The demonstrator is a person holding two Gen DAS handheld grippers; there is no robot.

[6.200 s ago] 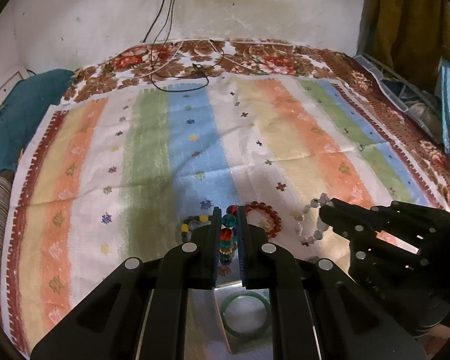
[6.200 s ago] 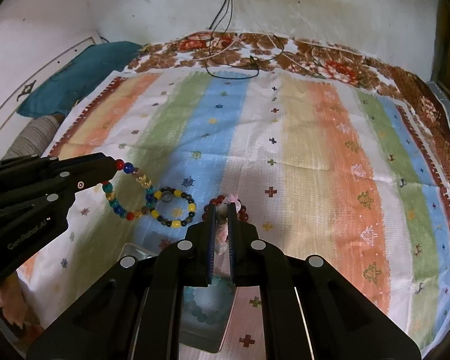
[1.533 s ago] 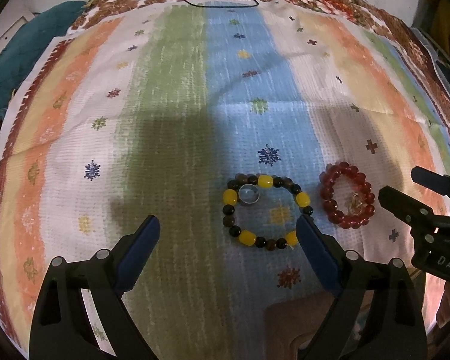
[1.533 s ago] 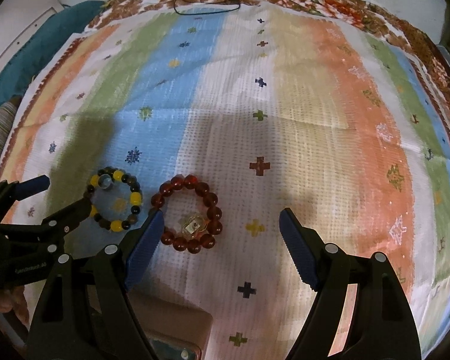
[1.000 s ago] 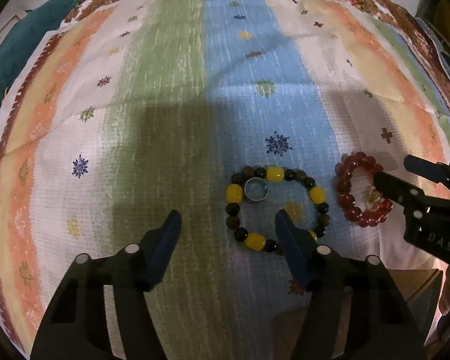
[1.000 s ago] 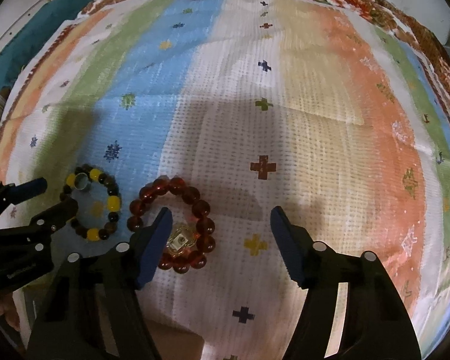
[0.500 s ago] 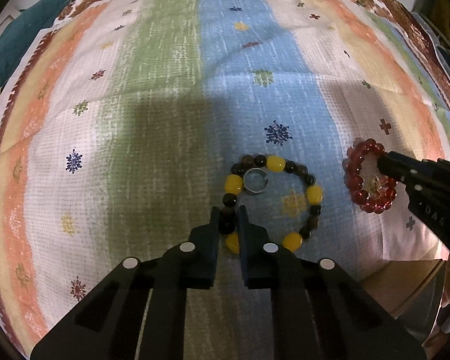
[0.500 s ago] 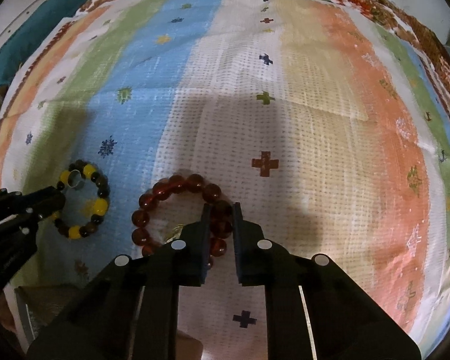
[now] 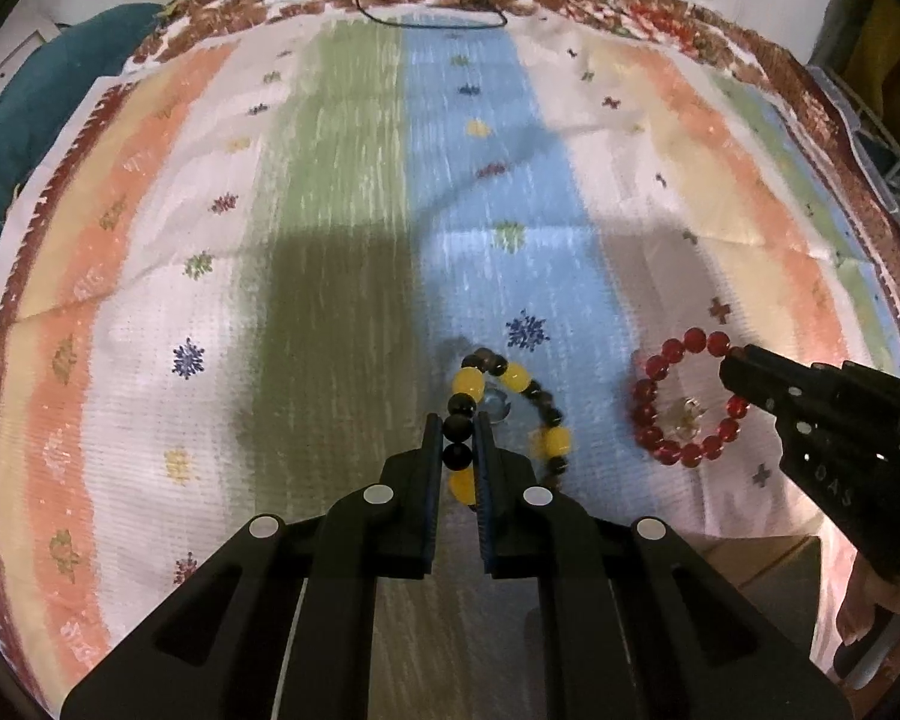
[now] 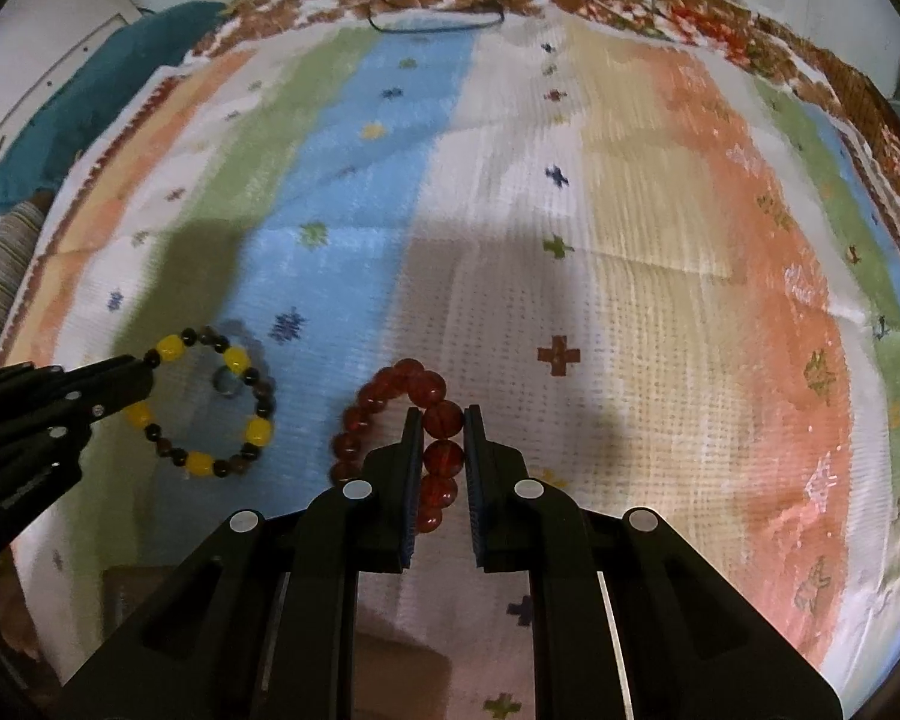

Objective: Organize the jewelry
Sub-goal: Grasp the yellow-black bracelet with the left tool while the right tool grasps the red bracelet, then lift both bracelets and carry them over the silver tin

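My left gripper (image 9: 457, 441) is shut on the black-and-yellow bead bracelet (image 9: 513, 381) and holds it just above the striped bedspread; the bracelet hangs tilted from the jaws. It also shows in the right wrist view (image 10: 258, 431). A small silver ring (image 9: 495, 403) lies under it. My right gripper (image 10: 443, 441) is shut on the red bead bracelet (image 10: 366, 405), which is lifted at one side. In the left wrist view the red bracelet (image 9: 648, 414) encircles a small gold trinket (image 9: 684, 411).
The striped bedspread (image 9: 342, 192) covers the bed. A box edge (image 9: 774, 570) shows at lower right of the left wrist view and its corner (image 10: 132, 594) at lower left of the right wrist view. A black cable (image 9: 432, 18) and teal cushion (image 10: 90, 96) lie far back.
Both grippers were open over the bracelets, then closed on them half a second ago. Now both bracelets are lifted and tilted off the cloth.
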